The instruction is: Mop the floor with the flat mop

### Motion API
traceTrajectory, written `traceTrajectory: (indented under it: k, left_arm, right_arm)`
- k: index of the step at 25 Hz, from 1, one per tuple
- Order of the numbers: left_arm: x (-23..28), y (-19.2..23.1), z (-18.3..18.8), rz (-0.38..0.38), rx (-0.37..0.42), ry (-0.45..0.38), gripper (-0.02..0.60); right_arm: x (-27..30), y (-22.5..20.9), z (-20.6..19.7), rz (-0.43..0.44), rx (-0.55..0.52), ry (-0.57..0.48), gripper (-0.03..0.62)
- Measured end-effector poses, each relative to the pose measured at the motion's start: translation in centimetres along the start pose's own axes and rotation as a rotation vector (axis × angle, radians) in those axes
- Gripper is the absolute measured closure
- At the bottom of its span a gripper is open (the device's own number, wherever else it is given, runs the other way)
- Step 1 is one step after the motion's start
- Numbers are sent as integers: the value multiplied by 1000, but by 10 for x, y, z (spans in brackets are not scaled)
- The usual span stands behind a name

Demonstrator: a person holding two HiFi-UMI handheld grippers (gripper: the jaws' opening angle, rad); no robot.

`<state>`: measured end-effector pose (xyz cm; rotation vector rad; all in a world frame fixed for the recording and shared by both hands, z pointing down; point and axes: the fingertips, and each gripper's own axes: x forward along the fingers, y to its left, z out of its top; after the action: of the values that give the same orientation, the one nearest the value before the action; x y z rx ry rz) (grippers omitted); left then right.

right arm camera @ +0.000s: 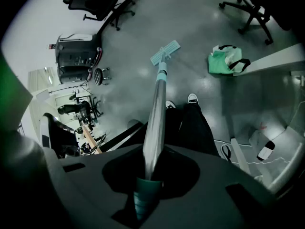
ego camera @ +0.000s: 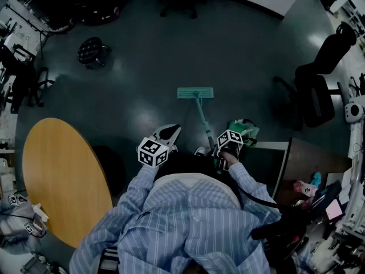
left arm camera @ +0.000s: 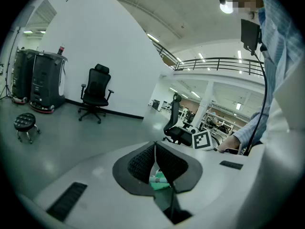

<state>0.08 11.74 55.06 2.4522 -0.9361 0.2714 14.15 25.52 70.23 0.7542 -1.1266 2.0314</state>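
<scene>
Mopping seems to be in hand, on a stroke driven by one arm only.

In the right gripper view, the right claw is closed firmly on the handle of the flat mop, just above the teal end grip. The pole runs off toward 12 o'clock to the teal mop head, which lies flat on the grey floor. A green bag sits on the floor at 2 o'clock, well apart from the head. The person's shoe shows just right of the pole.

In the left gripper view, the left claw has its ribbed pads drawn together with only a sliver of gap, and it grips nothing. A scrap of teal shows low behind the pads, and I cannot tell what it is. The claw aims level across the room, with a black office chair at 10 o'clock and a small stool at 9 o'clock.

In the head view, the mop head sits at 12 o'clock from the person's feet. The handle slants back toward 5 o'clock into the right claw. The left claw hovers at 9 o'clock of the pole, apart from it. A round wooden desk fills the area at 8 o'clock.

The next move probably calls for sliding the head across bare floor while keeping it flat. Closing the left claw on the pole lower down would likely steady the stroke, and the bag and chair legs need a wide berth.
</scene>
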Motion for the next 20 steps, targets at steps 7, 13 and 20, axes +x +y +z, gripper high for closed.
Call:
traceTrajectory:
  k: [7,13,20]
  left_arm:
    - [-2,-5,-3,-1,-16,5,572]
    - [-3,-5,-2,8,-27,2,572]
    - [0,-14,-3,20,-20,5,572]
  right_arm:
    - [0,-4,-4,-1,4,-2,542]
    - [-1,-5,-1,-13,5,-1,542]
    - [-12,-10,2,27,18,5,542]
